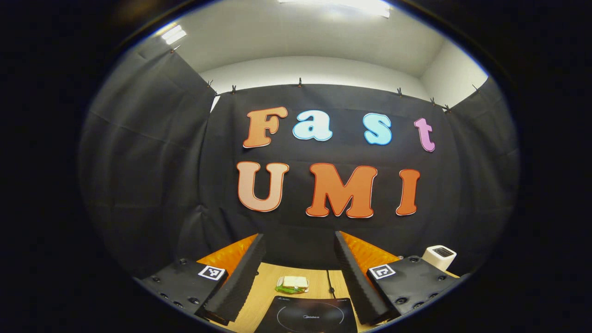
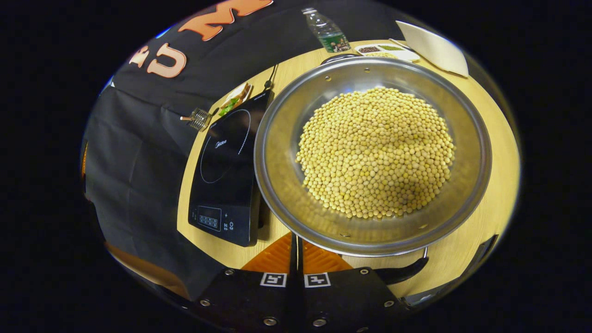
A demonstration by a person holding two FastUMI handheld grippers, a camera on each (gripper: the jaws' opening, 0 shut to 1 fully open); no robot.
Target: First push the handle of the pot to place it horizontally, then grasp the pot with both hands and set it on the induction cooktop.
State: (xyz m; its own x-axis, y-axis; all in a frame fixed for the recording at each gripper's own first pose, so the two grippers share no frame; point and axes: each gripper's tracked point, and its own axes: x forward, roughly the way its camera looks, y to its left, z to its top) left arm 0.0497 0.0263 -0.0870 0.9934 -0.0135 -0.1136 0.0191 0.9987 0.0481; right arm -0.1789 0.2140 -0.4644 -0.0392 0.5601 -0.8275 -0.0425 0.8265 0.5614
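I am holding the left tool up and level in the left gripper view, its fingers spread wide apart with nothing between them. Past them, at the bottom centre of that frame, the cooktop is lying flat on the wooden worktop, and a small dish of food is sitting just beyond it. A white box-like object is standing at the lower right.

In the right gripper view I am looking down on the pot, which is filling the centre of the frame and holding a heap of yellow beans. It is resting on the worktop right beside the cooktop, which is lying to its left in the frame; the pot's rim is overlapping the cooktop's edge in the picture, though I cannot tell whether they are touching. The right tool is at the bottom centre, its fingers pressed together, clenched on nothing, with their tips running under the pot's near rim. A dark handle is poking out below the rim at the lower right. At the top of the frame a water bottle, a tray of spices and a white sheet are sitting behind the pot
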